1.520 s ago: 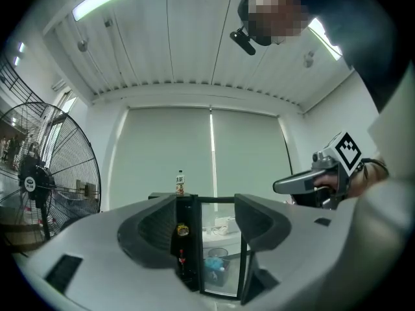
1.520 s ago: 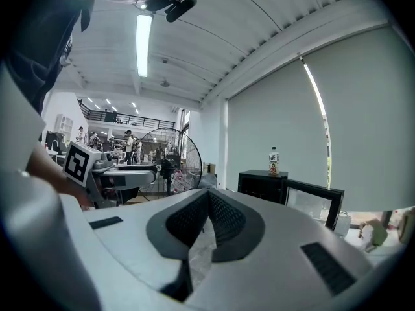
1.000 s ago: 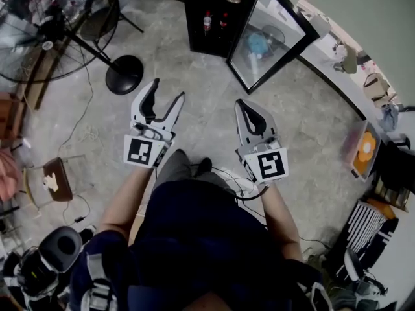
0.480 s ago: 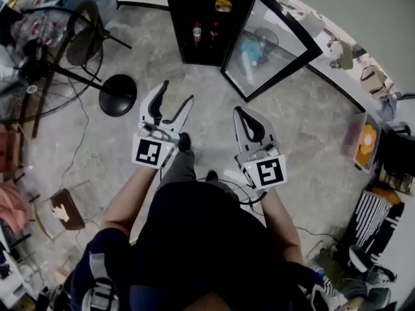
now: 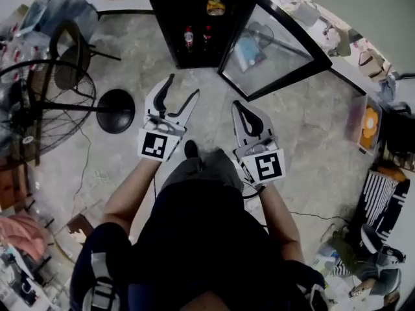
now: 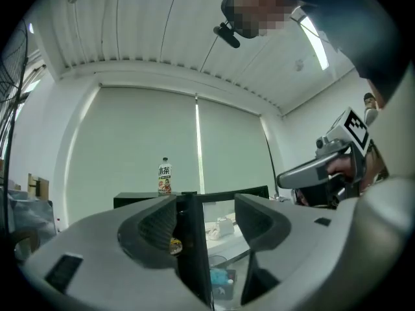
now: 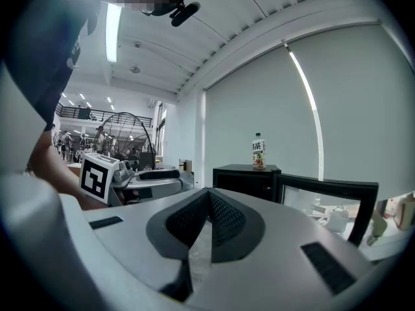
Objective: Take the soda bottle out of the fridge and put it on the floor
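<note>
Approach to the far fridge (image 5: 170,18) — left gripper (image 5: 182,87) spread and empty, right gripper (image 5: 249,118) pressed together — next, reach in for the soda bottle (image 5: 189,37).

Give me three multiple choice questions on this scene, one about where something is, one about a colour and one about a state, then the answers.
1. Where does the clear labelled drink bottle stand? A on the floor; B on top of the black fridge; C in a tool's jaws.
2. What colour is the standing fan's round base? A black; B white; C red.
3. How is the fridge's glass door? A shut; B lying flat on the floor; C swung open.

Answers:
1 B: it stands upright on the fridge's top in both gripper views.
2 A: the disc shows black in the head view.
3 C: it stands angled out from the fridge.
</note>
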The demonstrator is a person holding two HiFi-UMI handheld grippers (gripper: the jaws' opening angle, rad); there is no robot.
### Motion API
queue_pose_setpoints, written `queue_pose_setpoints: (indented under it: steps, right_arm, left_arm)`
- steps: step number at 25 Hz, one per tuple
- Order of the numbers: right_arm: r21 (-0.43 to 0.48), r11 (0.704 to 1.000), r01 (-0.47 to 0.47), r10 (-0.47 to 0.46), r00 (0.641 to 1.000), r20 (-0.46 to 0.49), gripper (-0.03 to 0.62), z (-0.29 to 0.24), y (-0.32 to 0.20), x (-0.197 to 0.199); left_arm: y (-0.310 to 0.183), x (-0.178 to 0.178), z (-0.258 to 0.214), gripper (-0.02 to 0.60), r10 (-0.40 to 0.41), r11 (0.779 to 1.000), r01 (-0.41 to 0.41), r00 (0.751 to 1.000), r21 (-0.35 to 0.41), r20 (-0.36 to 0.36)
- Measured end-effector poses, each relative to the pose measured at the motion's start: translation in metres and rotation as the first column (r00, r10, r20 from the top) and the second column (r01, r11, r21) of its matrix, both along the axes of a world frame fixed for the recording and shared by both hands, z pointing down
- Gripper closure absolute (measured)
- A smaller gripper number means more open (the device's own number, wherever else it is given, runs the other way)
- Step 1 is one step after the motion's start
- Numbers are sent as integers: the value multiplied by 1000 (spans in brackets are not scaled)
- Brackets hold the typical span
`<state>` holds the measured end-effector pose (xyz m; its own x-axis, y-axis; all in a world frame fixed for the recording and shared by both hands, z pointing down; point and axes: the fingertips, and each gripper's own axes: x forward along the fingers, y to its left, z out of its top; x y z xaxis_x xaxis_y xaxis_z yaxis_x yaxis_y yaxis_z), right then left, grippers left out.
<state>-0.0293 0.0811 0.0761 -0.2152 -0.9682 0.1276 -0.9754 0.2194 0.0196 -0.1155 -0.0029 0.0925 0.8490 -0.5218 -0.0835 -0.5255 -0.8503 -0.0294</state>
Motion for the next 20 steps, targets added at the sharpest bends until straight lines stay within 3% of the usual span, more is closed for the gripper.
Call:
queue_pose_setpoints:
  steps: [15,20]
  right_arm:
    - [0,999,33,-33,999,24,575,41,-74,68]
    - [-12,1000,21,-21,1000,13,576,70,-90,81]
  left_arm:
    - [-81,95,84,308,-19,1000,20,998,-22,61]
    - [-107,119,135,308,-1,998,6,997,-58,81]
